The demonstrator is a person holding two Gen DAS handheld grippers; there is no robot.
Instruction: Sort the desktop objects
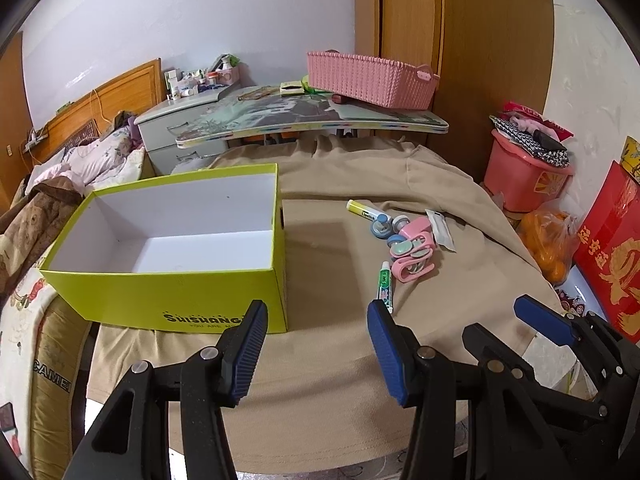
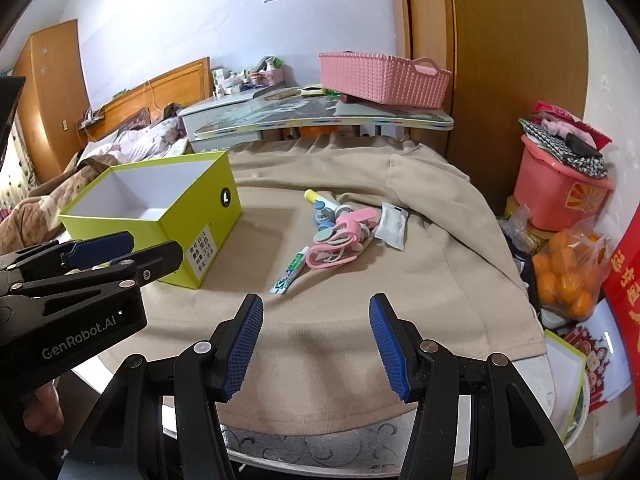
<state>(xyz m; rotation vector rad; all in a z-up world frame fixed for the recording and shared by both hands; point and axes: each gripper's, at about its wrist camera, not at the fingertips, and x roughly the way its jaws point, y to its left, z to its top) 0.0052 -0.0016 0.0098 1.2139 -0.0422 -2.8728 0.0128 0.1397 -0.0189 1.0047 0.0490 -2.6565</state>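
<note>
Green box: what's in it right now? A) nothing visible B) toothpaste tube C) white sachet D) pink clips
A: the green box shows only bare white interior, while the toothpaste tube, pink clips and white sachet all lie on the beige cloth to its right.

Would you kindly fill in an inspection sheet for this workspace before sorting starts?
Surface: table under a beige cloth, wrinkled at the far edge.
Job's things: green box open and empty; glue stick, toothpaste tube, pink clips and white sachet heaped beside it.
Clutter: nothing seen on the cloth apart from these.
Grippers: left claw and right claw open, holding nothing.
Cables: one on the wall above the headboard.
Surroundings: pink basket, bag of oranges, bed.
</note>
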